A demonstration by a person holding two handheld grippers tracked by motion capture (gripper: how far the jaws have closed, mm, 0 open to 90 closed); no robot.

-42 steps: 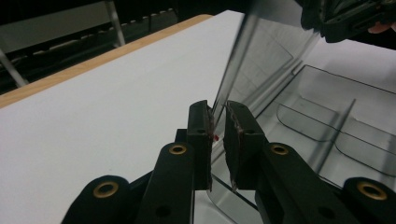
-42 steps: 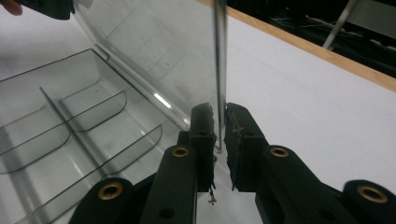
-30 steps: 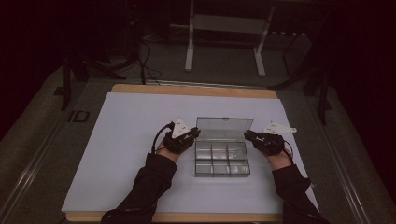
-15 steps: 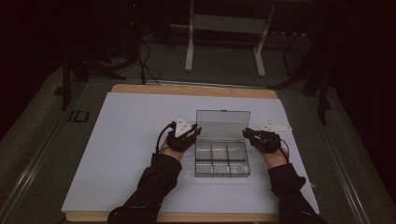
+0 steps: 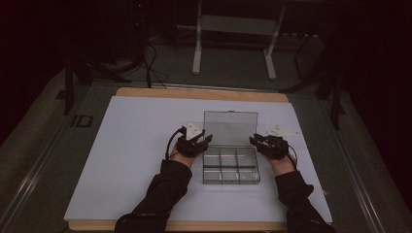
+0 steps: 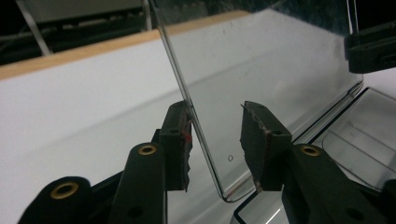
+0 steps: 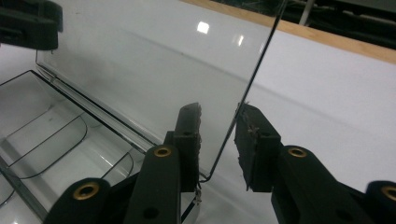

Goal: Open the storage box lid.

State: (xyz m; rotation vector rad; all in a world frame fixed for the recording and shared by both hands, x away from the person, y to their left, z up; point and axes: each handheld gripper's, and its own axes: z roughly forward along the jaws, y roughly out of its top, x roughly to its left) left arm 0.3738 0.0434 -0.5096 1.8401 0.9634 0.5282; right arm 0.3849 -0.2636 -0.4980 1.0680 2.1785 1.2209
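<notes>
A clear plastic compartment box (image 5: 231, 166) sits mid-table on the white sheet (image 5: 131, 160) with its see-through lid (image 5: 230, 122) raised upright — no readable writing — while the left gripper (image 5: 206, 140) and right gripper (image 5: 253, 141) straddle the lid's side edges, jaws parted, unclenched.

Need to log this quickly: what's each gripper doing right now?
Left gripper: open, jaws astride the clear lid edge.
Right gripper: open, jaws astride the lid's other side edge.
</notes>
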